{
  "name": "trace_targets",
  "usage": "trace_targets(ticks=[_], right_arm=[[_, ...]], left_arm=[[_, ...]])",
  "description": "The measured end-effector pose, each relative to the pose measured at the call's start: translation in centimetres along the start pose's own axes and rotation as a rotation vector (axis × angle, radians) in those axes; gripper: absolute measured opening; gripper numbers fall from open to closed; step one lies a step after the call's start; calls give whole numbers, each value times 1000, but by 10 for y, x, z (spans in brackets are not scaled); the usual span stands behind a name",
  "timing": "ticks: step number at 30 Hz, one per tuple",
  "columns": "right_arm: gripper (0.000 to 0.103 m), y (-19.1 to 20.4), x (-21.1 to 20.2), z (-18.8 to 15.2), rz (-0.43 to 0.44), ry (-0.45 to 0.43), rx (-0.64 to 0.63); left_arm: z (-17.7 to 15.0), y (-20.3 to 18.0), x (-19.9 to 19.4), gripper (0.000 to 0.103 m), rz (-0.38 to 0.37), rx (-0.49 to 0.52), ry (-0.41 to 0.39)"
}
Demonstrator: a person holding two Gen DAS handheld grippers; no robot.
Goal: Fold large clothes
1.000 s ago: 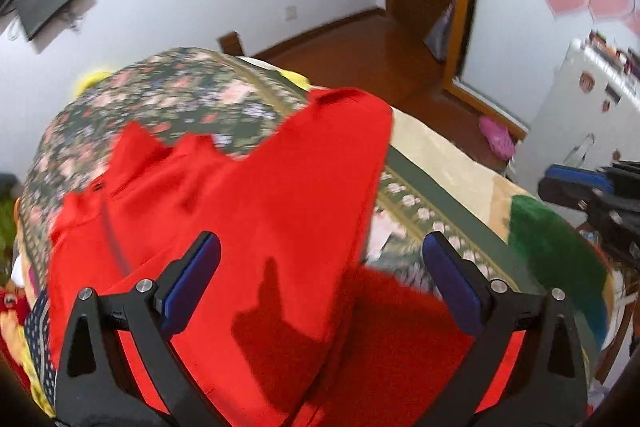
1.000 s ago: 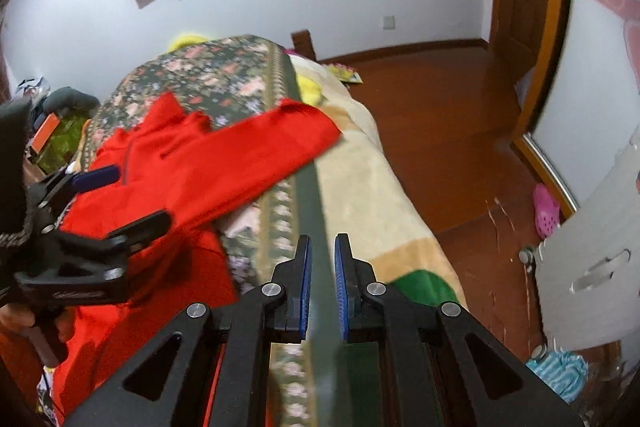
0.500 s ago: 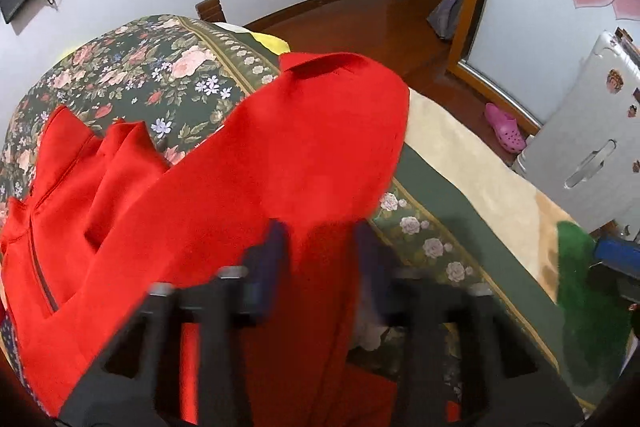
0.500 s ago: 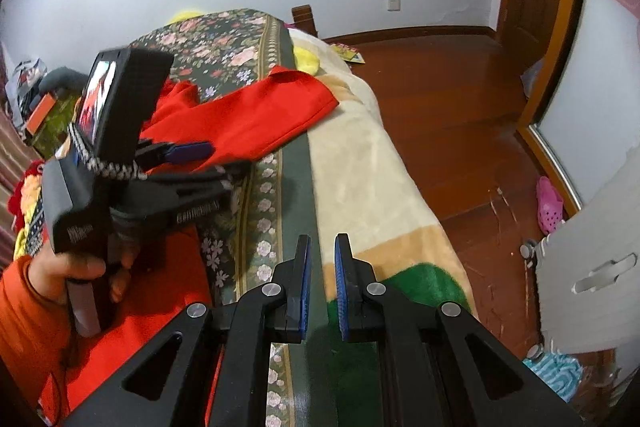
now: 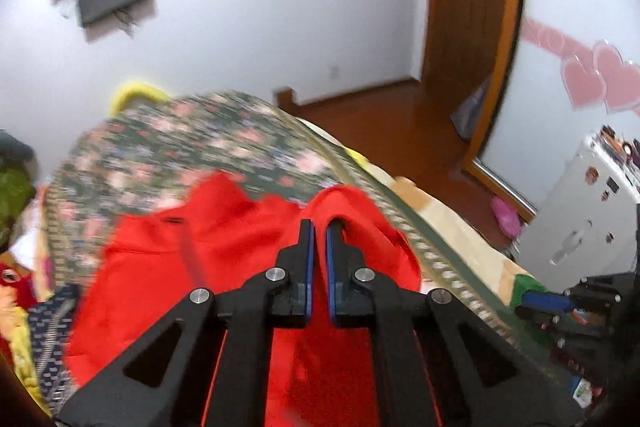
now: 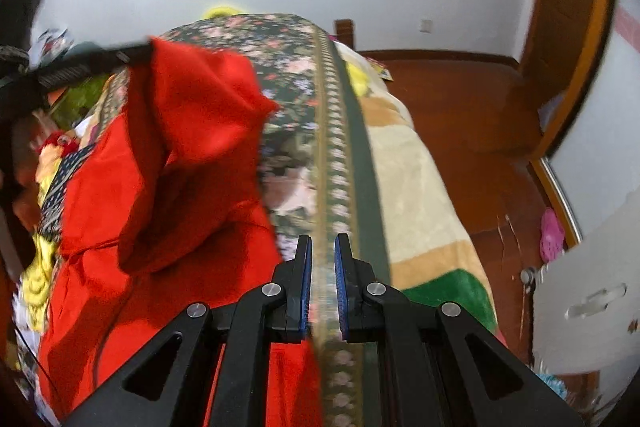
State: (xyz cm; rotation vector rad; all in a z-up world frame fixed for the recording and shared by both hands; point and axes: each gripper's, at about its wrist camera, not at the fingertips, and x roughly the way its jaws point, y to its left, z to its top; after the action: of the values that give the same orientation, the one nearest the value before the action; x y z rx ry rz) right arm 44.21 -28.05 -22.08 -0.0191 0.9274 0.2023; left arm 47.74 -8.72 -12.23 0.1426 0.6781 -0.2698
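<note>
Fingers (image 5: 306, 247) of left gripper (image 5: 319, 227) clamped on red garment (image 5: 160, 259); right gripper (image 6: 321, 247) fingers together, empty.

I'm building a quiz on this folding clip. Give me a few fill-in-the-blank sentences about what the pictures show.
1. The garment being folded is coloured ____.
2. The left claw is shut on the ____ garment's cloth.
3. The right claw holds ____ between its pads.
4. The garment lies on a blanket with a ____ pattern.

Missing words: red; red; nothing; floral
</note>
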Motion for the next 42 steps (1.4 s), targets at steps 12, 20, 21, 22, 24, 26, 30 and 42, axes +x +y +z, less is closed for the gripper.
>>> trace_targets(ticks=[12, 20, 21, 22, 24, 26, 30, 42], right_arm=[[7, 100, 78, 4, 24, 167, -310], [7, 97, 128, 7, -150, 201, -405], [7, 93, 129, 10, -140, 201, -392], [7, 90, 129, 10, -131, 201, -387], [7, 83, 129, 12, -106, 202, -361], [7, 82, 129, 13, -105, 202, -339], [7, 73, 126, 15, -122, 191, -305], [7, 79, 79, 10, -81, 137, -295]], left_arm=[[-151, 150, -86, 4, 161, -319, 83], [-274, 173, -69, 4, 92, -548, 300], [-283, 169, -68, 5, 85, -554, 311], [-290, 164, -66, 5, 85, -557, 322], [-297, 158, -68, 5, 111, -542, 320], [-300, 153, -71, 5, 142, -521, 320], [-307, 152, -72, 5, 212, -462, 358], [-258, 148, -92, 57, 158, -373, 270]])
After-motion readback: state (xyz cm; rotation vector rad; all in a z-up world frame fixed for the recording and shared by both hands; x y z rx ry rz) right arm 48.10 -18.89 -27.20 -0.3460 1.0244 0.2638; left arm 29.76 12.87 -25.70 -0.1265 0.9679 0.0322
